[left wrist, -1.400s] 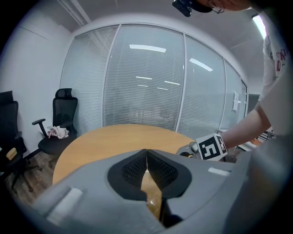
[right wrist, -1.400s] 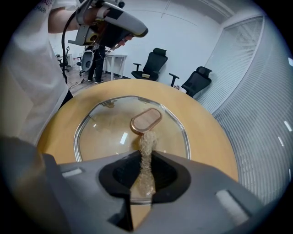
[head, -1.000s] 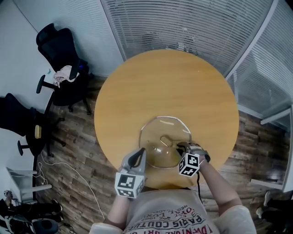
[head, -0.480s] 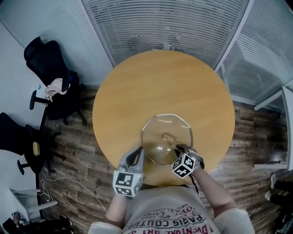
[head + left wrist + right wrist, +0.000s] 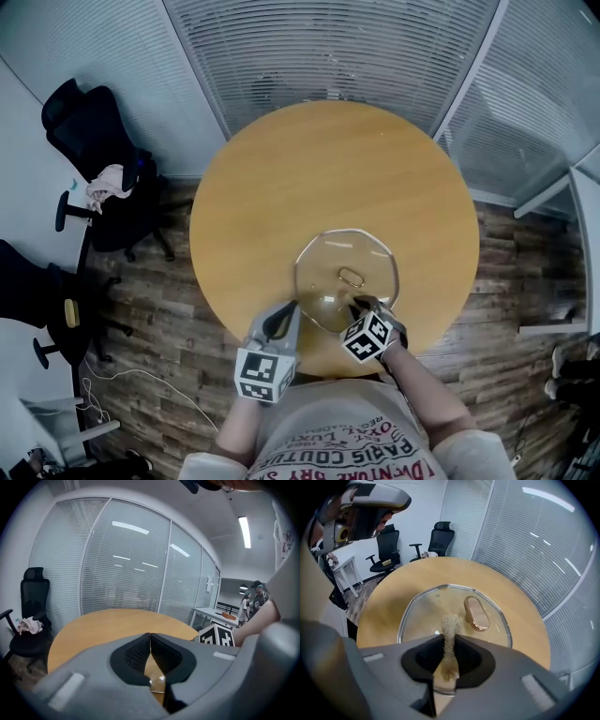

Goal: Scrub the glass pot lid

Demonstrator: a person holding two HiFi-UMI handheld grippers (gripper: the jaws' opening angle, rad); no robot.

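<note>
The left gripper (image 5: pixel 289 314)'s jaws are closing tip to tip, and in the left gripper view (image 5: pixel 150 641) a sliver of shiny rim is showing in the narrow gap just behind the tips. Seen from above, this gripper is pinching the near left edge of the glass pot lid (image 5: pixel 328 267).

The lid is lying dome side up on a round wooden table (image 5: pixel 328 169), on the half nearest the person. Its clear glass is letting the wood show through, a metal band is running around its edge, and a copper-coloured oval handle (image 5: pixel 352 277) is sitting at its centre.

To the right, the right gripper (image 5: pixel 359 302) is reaching over the lid's near edge. In its own view the jaws (image 5: pixel 450 637) are clamping a tan, fibrous scrubber (image 5: pixel 451 623) between them. The scrubber's fuzzy end is sticking out past the tips and pressing on the glass (image 5: pixel 426 611), just beside the handle (image 5: pixel 476 612).

Around the table, black office chairs (image 5: pixel 94 122) are standing at the far left on a wood-plank floor (image 5: pixel 159 309), one with a pale cloth (image 5: pixel 101 194) lying on its seat. Glass walls with closed blinds (image 5: pixel 328 47) are running behind the table and off to the right.
</note>
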